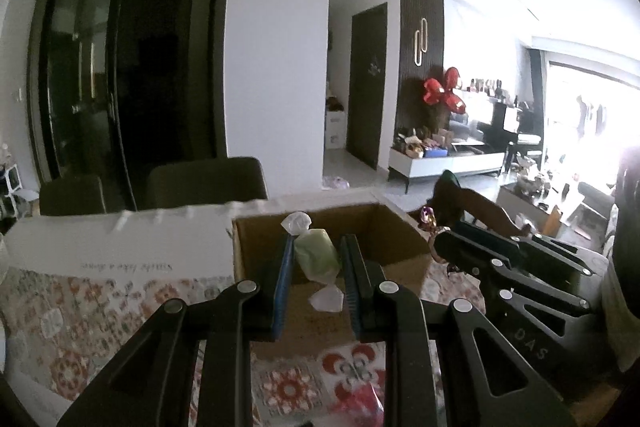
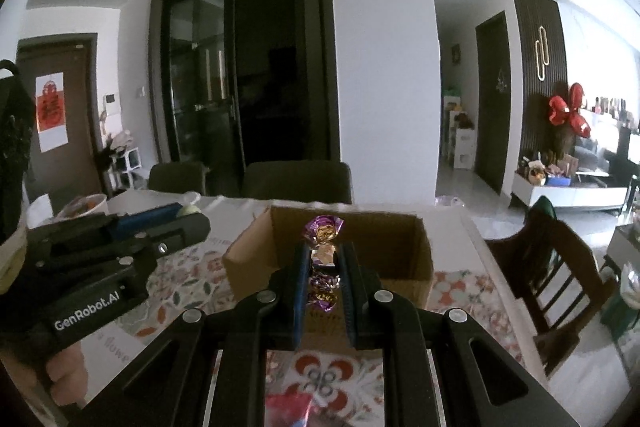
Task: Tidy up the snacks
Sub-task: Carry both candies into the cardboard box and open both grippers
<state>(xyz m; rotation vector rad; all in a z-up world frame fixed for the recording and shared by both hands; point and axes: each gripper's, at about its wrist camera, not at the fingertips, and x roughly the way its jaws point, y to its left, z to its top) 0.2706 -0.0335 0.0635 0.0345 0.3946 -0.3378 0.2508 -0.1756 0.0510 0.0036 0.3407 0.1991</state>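
Observation:
My left gripper is shut on a pale green wrapped candy with clear twisted ends, held over the near edge of an open cardboard box. My right gripper is shut on a purple and gold foil candy, held over the near part of the same box. The right gripper also shows at the right of the left wrist view. The left gripper shows at the left of the right wrist view. The box floor is mostly hidden by the fingers.
The box stands on a table with a red floral patterned cloth. A white box lies to the left of it. A red snack packet lies near the front edge. Dark chairs stand behind the table and a wooden chair to its right.

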